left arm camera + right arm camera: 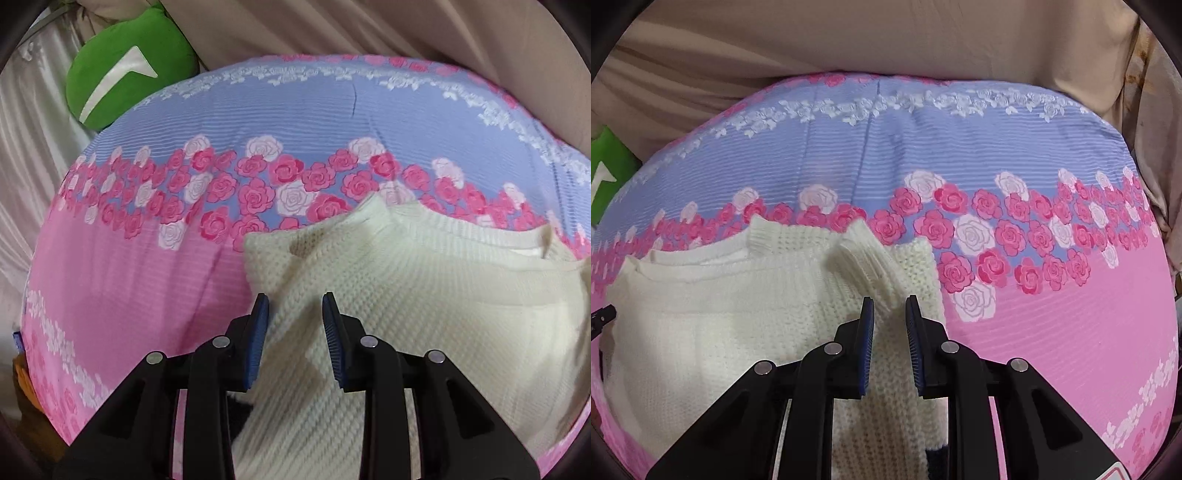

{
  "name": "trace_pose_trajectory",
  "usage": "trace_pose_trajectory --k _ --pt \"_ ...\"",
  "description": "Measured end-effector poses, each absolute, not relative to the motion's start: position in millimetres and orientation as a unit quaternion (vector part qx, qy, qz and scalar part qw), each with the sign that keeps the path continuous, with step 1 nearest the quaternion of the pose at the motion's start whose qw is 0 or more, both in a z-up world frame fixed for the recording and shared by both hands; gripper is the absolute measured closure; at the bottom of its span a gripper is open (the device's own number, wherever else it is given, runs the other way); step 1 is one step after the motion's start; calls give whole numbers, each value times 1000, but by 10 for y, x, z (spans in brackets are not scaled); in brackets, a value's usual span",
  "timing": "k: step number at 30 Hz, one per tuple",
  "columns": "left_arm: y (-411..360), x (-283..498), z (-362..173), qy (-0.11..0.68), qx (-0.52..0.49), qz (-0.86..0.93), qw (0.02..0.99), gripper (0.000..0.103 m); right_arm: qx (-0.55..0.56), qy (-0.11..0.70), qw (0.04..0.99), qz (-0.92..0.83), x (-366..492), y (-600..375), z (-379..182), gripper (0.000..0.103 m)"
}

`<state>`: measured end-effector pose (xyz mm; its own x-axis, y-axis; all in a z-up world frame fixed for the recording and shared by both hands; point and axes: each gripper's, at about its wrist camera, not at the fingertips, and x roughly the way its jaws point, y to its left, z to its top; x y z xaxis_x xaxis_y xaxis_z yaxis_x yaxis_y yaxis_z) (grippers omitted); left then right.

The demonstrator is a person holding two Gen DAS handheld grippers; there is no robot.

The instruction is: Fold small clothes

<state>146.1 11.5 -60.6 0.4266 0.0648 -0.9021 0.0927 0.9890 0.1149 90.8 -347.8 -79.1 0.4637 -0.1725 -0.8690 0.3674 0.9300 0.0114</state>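
Two tongs hang over a cream knit sweater (424,295) spread on a bed (129,277) covered in a pink and lilac rose print. Taking the sweater as landmark: far off its left, past the bed's edge, a green cushion (125,74) leans on beige cloth (332,26).

At the sweater's left edge, the left tongs (295,306) stand released, blue pads apart, with a folded sleeve running beneath the gap and nothing pressed between them. Whether the fingertips touch the knit cannot be told.

Across the sweater's middle, the neckline (701,254) lies toward the far side, near the band of roses.

At the sweater's right edge, a ribbed cuff (864,266) is folded inward over the body. The right tongs (889,306) sit just on the near side of that cuff, released, with the pads parted and the sleeve lying under the gap, not clamped. Right of the sweater the bed lies pink.
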Motion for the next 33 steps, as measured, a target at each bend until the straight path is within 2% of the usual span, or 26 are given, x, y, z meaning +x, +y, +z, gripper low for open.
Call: trace_pose_trajectory --k 2,6,8,14,21,25,33 --pt "107 1540 -716 543 77 -3 836 71 113 493 847 -166 956 -3587 -879 90" --pt "89 1592 -757 539 84 3 838 68 131 475 852 -177 978 -3672 -801 90" --pt "60 1587 -777 536 91 7 840 68 122 487 847 -175 1021 -3686 -937 80" --pt "49 1491 -686 535 98 8 839 68 125 471 856 -175 898 -3571 -672 79" --pt "222 989 -483 541 87 6 836 64 114 466 873 -85 222 -2797 -354 79" --pt "318 640 -496 560 75 3 825 60 80 494 865 -26 -33 -2224 -455 79" --pt "515 375 -554 576 56 8 816 59 48 520 853 18 -19 -1685 -679 79"
